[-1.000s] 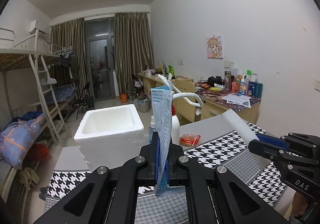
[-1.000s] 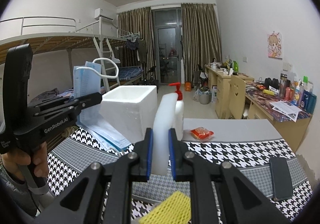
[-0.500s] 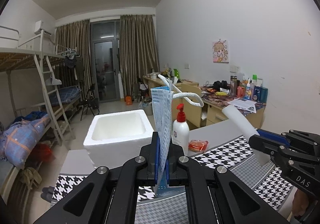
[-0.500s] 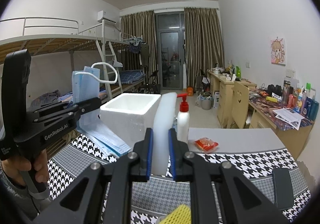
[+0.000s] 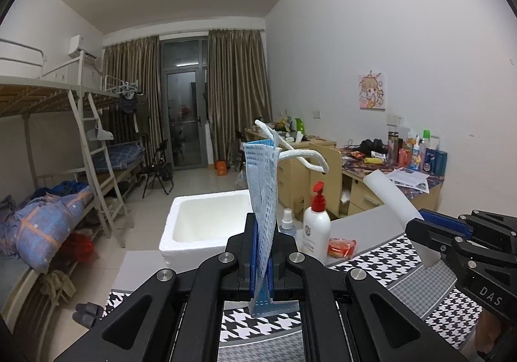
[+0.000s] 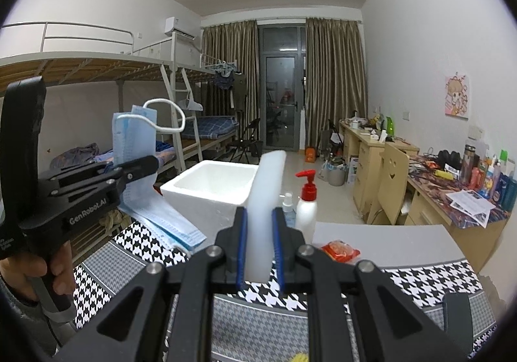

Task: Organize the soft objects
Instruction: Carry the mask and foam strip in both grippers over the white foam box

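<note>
- left gripper [image 5: 261, 260]: jaws pressed together on a stack of blue face masks [image 5: 261, 200]. The masks stand upright between the blue pads, white ear loops [image 5: 303, 155] sticking out at the top, lower edge hanging below the jaws.
- Same gripper from the right wrist view [image 6: 142, 165]: masks [image 6: 135, 139] held up in the air, bottom end fanned out over the checked cloth. A hand [image 6: 48, 268] holds the handle.
- right gripper [image 6: 260, 252]: jaws pinching a white foam piece [image 6: 265, 200]. It stands upright between the pads and looks squeezed at the grip.
- From the left wrist view the right gripper [image 5: 423, 229] holds the foam piece [image 5: 392, 197] tilted, upper end leaning left.
- Both held items are off the table [image 6: 381, 239], above the houndstooth cloth [image 5: 381, 261].
- white foam box [image 5: 206, 223]: open top, at the far edge of the table, just beyond both grippers.
- pump bottle [image 6: 307, 200] with red pump and small spray bottle [image 6: 288, 210] stand just right of the box.
- orange packet [image 6: 340, 249] lies on the table near the bottles.
- dark phone [image 6: 457, 313] lies on the cloth at right.
- yellow mesh item [image 6: 299, 357]: barely visible at the bottom edge, can't tell what it is.
</note>
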A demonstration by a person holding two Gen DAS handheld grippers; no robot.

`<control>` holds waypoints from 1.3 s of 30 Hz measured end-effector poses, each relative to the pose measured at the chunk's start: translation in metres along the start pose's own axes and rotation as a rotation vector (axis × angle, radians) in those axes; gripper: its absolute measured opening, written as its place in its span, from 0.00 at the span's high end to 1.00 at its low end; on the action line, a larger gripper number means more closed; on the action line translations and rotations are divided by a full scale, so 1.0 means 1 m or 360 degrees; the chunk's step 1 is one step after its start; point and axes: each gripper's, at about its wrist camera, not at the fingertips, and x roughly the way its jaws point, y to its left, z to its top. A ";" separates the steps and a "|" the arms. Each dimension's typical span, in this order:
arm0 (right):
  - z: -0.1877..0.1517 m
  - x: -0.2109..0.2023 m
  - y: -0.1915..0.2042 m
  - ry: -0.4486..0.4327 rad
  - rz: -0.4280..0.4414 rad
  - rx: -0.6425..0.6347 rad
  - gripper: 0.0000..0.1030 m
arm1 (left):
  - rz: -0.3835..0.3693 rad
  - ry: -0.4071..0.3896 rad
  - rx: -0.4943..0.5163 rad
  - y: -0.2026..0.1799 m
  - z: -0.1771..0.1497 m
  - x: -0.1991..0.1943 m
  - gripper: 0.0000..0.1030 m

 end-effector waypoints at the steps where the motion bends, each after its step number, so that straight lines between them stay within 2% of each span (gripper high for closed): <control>1: 0.001 0.001 0.000 -0.0003 0.0006 0.0002 0.82 | 0.0003 0.0003 -0.0002 0.000 0.000 0.001 0.95; 14: 0.018 0.017 0.010 -0.0042 0.0032 -0.0047 0.82 | 0.0092 -0.0014 -0.0043 0.022 0.006 0.015 0.95; 29: 0.036 0.057 0.019 0.0004 0.0081 -0.0081 0.82 | 0.0159 -0.0002 -0.0058 0.043 0.018 0.034 0.95; 39: 0.043 0.084 0.021 0.0055 0.0100 -0.0048 0.82 | 0.0163 0.0069 -0.0083 0.052 0.021 0.058 0.95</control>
